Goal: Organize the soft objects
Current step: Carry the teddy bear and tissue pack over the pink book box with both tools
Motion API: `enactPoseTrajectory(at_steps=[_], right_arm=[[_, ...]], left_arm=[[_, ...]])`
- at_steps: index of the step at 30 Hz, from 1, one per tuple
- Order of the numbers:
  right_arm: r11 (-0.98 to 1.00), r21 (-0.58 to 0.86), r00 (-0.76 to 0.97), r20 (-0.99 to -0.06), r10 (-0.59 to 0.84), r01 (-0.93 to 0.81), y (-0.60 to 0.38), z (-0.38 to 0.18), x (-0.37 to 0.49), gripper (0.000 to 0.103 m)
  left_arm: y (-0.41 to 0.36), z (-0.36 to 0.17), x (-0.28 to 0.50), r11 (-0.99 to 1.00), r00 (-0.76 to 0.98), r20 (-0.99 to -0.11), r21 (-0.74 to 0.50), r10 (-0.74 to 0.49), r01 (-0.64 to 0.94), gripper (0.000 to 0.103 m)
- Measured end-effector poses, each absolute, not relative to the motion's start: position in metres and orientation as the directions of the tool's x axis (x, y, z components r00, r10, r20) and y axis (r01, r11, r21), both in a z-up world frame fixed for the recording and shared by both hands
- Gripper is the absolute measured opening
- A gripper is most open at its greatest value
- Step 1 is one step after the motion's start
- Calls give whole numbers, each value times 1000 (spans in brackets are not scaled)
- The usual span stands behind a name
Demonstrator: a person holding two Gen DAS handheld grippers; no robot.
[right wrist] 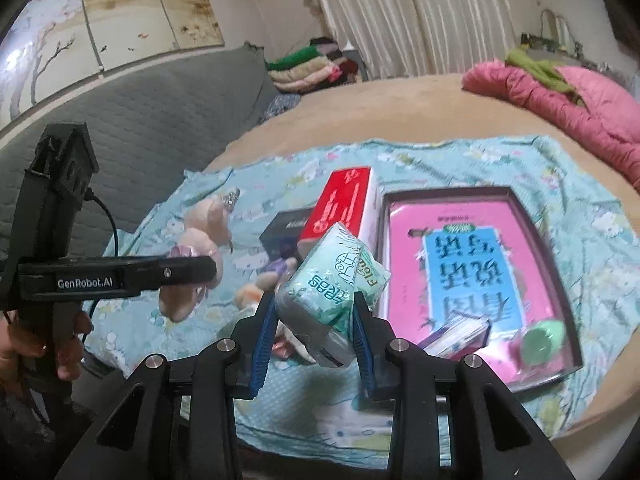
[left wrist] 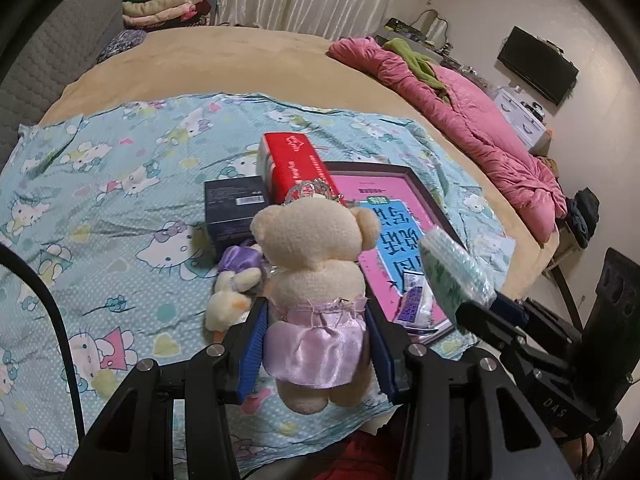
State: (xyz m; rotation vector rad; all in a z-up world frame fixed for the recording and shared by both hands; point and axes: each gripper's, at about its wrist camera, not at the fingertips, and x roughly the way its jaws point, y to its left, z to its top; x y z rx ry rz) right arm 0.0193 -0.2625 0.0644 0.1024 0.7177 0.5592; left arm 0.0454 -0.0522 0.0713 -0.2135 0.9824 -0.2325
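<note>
**Teddy bear and tissue pack both gripped, lifted over the bed**

Teddy bear [left wrist: 316, 264] in a lilac satin dress sits clamped between the blue pads of the left gripper [left wrist: 316, 320], held at the waist, back to the camera, a small tiara on its head. It hangs above the Hello Kitty sheet [left wrist: 100, 184], not touching it. Tissue pack [right wrist: 332, 284], mint green, is pinched by the right gripper [right wrist: 314, 320], tilted, clear of the sheet. In the left wrist view the same pack shows at right, just beside the bear.

Below and left of the bear a duck plush [left wrist: 230, 300] with a purple bow lies on the sheet, near the dark box [left wrist: 234, 208]. Red and white box [left wrist: 292, 164] rests just behind the dark box, touching the tray edge. Dark-rimmed tray [right wrist: 560, 264] to the right holds a pink book [right wrist: 472, 264], a green round item [right wrist: 544, 338] and a small packet at its near end.

Farther off: tan bed cover [left wrist: 240, 60], pink quilt [left wrist: 472, 120] at far right with a green cloth on it, folded blankets [left wrist: 160, 4] stacked far left, white curtain [right wrist: 420, 12] behind.
</note>
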Motion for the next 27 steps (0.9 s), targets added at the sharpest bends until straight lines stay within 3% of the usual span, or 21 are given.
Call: enactPoseTrajectory(at_steps=[27], right_arm=[[907,302,783,-469,409,-293,-344,89,19,37]], left_arm=[[-149,85,61,939,526,-782,-220,-333,266,47]])
